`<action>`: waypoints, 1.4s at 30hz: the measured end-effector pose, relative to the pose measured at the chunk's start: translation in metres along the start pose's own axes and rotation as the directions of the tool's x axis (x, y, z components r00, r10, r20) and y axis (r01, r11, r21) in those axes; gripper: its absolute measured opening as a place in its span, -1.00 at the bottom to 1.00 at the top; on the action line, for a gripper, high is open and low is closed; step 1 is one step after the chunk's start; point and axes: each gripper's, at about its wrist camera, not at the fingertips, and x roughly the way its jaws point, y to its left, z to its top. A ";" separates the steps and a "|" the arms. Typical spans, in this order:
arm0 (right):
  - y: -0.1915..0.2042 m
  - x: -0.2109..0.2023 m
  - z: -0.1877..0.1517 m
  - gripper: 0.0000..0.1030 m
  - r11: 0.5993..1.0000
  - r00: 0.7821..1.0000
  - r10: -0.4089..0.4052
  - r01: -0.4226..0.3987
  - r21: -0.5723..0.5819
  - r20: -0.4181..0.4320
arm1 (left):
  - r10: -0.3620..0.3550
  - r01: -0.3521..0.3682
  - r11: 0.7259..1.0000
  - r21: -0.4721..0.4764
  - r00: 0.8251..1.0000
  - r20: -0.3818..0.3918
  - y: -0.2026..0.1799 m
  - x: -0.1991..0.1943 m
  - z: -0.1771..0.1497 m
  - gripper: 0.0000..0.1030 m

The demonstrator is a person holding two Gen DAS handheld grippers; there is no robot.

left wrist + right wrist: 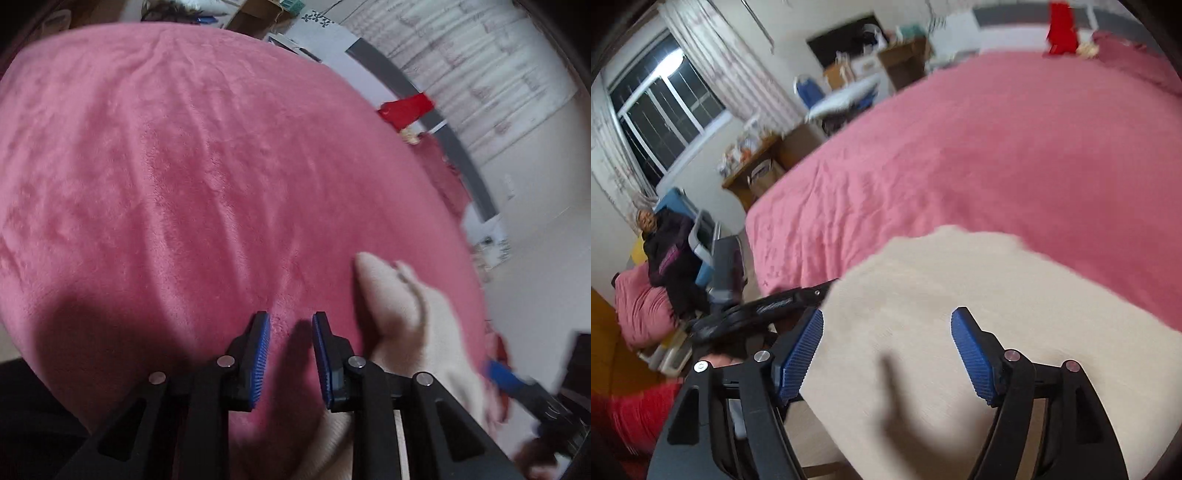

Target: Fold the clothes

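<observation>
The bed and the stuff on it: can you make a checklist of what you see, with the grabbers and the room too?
Surface: bed with a pink blanket, mildly wrinkled.
Job's things: cream garment lying on the blanket at the near edge.
Clutter: red cloth at the far side of the bed.
Grippers: left gripper open, over bare blanket beside the garment; right gripper open, over the garment, holding nothing.
Cables: nothing seen.
Surroundings: dark window with curtains, cluttered desk, a seated person beside the bed.
</observation>
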 end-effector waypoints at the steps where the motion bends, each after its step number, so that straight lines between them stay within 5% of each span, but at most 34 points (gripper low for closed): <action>1: 0.005 0.004 -0.011 0.42 1.000 1.000 0.002 -0.002 0.005 -0.022 | -0.012 0.012 1.000 0.020 1.000 -0.022 -0.001 0.000 -0.001 -0.55; 2: 0.009 0.008 -0.023 0.42 1.000 0.999 0.005 -0.004 0.010 -0.044 | -0.014 0.016 0.999 0.044 0.999 -0.043 -0.003 0.002 -0.003 -0.55; 5: 0.029 0.038 0.020 0.41 0.992 0.988 -0.107 0.099 -0.075 -0.115 | -0.009 0.021 0.993 0.116 0.995 -0.097 -0.011 0.006 -0.008 -0.54; 9: 0.092 0.098 0.033 0.35 0.940 0.925 -0.259 0.174 -0.294 -0.278 | 0.046 -0.021 0.979 0.202 0.991 -0.122 -0.023 0.010 -0.013 -0.53; 11: 0.088 0.129 0.030 0.20 0.892 0.864 -0.358 0.204 -0.404 -0.354 | 0.066 -0.036 0.974 0.222 0.989 -0.131 -0.026 0.012 -0.016 -0.53; 13: 0.083 0.159 0.027 -0.33 0.832 0.788 -0.458 0.216 -0.511 -0.413 | 0.056 -0.024 0.978 0.209 0.987 -0.147 -0.023 0.010 -0.017 -0.53; 15: 0.079 0.189 0.024 -0.56 0.762 0.698 -0.556 0.211 -0.612 -0.452 | 0.041 -0.008 0.982 0.190 0.985 -0.168 -0.019 0.009 -0.019 -0.53; 17: 0.070 0.192 0.027 -0.69 0.743 0.712 -0.562 0.210 -0.636 -0.421 | 0.017 0.012 0.987 0.162 0.983 -0.181 -0.014 0.008 -0.019 -0.53; 22: 0.020 0.151 0.090 -0.93 0.880 0.879 -0.429 0.354 -0.317 -0.209 | 0.010 0.017 0.990 0.142 0.982 -0.186 -0.010 0.010 -0.018 -0.53; 28: -0.041 0.139 0.114 -0.78 0.966 0.960 -0.253 0.245 -0.077 -0.117 | 0.012 0.005 0.995 0.102 0.986 -0.164 -0.001 0.004 -0.012 -0.59; 29: -0.038 0.132 0.107 -0.69 0.968 0.966 -0.250 0.246 -0.059 -0.070 | 0.021 -0.009 0.996 0.088 0.989 -0.144 0.002 0.001 -0.010 -0.59; 31: -0.041 0.093 0.101 -0.01 0.973 0.970 -0.228 0.230 -0.016 0.082 | 0.059 -0.054 0.997 0.061 0.995 -0.085 0.009 -0.008 -0.003 -0.59; 33: -0.039 0.065 0.083 0.16 0.973 0.957 -0.224 0.230 -0.011 0.183 | 0.099 -0.099 0.995 0.019 0.995 0.004 0.018 -0.022 0.005 -0.60; 35: -0.034 0.050 0.060 0.15 0.966 0.944 -0.243 0.257 -0.040 0.223 | 0.159 -0.156 0.987 -0.038 0.982 0.098 0.031 -0.037 0.011 -0.60; 37: -0.011 0.061 0.018 -0.32 0.931 0.930 -0.320 0.344 -0.125 0.180 | 0.185 -0.170 0.980 -0.102 0.971 0.152 0.050 -0.048 0.014 -0.60; 38: 0.002 0.080 0.009 -0.39 0.918 0.929 -0.341 0.362 -0.161 0.147 | 0.185 -0.164 0.977 -0.133 0.969 0.166 0.058 -0.050 0.017 -0.60; 41: 0.028 0.133 -0.026 -0.44 0.855 0.908 -0.420 0.402 -0.326 0.019 | 0.186 -0.156 0.974 -0.167 0.966 0.182 0.068 -0.048 0.022 -0.60; 42: 0.036 0.127 -0.039 -0.44 0.826 0.896 -0.443 0.425 -0.369 0.041 | 0.190 -0.162 0.974 -0.157 0.964 0.184 0.060 -0.045 0.020 -0.60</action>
